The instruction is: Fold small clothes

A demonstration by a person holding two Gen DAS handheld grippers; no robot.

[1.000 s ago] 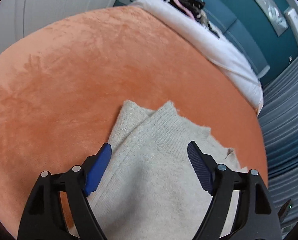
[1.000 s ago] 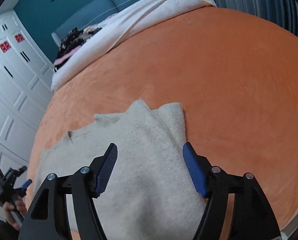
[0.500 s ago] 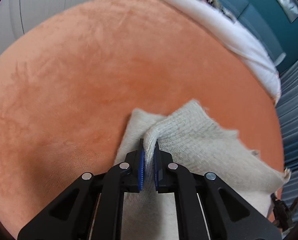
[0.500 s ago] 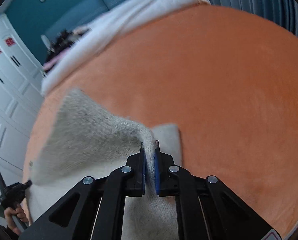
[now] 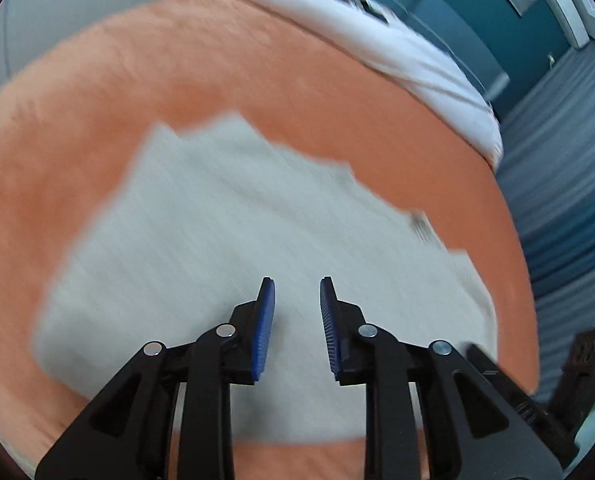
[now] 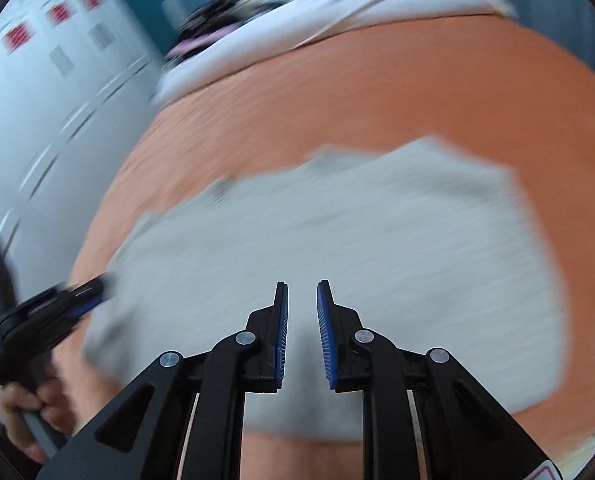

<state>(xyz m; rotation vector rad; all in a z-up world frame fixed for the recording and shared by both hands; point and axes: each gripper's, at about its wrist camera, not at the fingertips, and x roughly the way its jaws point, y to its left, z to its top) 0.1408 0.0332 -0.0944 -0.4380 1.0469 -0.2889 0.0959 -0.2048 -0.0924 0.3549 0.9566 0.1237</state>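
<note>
With a fold of the cream knitted garment just laid on the orange plush bedspread, the left gripper and right gripper are opening, nothing between their pads, so the next move likely calls for regripping an edge.

Bed: we see a wide bed w/ an orange plush blanket over most of it.
Far end: white sheet along the blanket's far edge, dark/pink clothes pile on it; blurred, can't tell which items.
On blanket: one cream knit garment, lying flat, folded, nearer our edge; orange showing all round it.
</note>
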